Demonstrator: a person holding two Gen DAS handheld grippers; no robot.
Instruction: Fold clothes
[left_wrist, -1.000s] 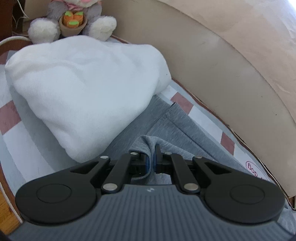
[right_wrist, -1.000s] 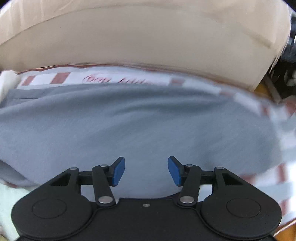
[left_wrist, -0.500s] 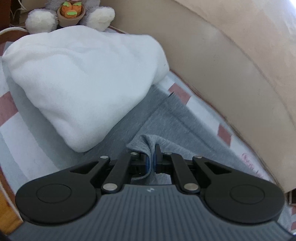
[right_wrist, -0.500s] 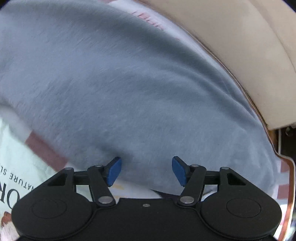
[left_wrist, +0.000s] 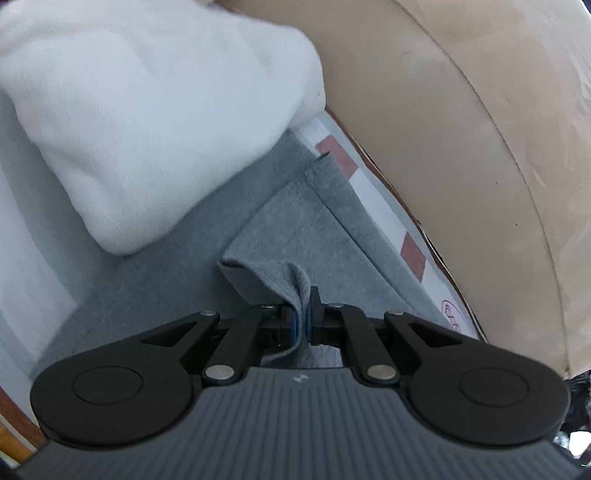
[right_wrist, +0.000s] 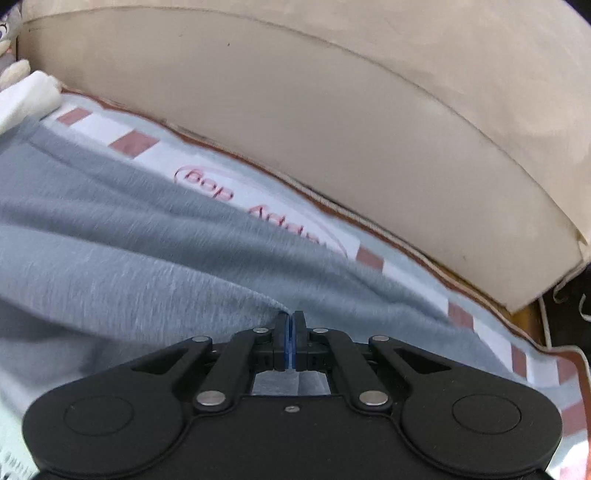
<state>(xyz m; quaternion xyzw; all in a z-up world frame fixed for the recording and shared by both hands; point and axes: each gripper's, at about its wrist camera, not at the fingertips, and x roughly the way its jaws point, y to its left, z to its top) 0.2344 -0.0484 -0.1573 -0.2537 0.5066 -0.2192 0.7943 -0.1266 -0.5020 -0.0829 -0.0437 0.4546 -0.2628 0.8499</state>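
Grey knit garment (left_wrist: 295, 236): spread ahead of both fingertips
Left gripper (left_wrist: 303, 312): clamped on a raised grey fold
Right gripper (right_wrist: 291, 325): fingers together, pinching grey fabric

grey garment (right_wrist: 155, 266): motion-blurred, cut by left edge | red lettering (right_wrist: 221, 190): partly covered by garment, unreadable
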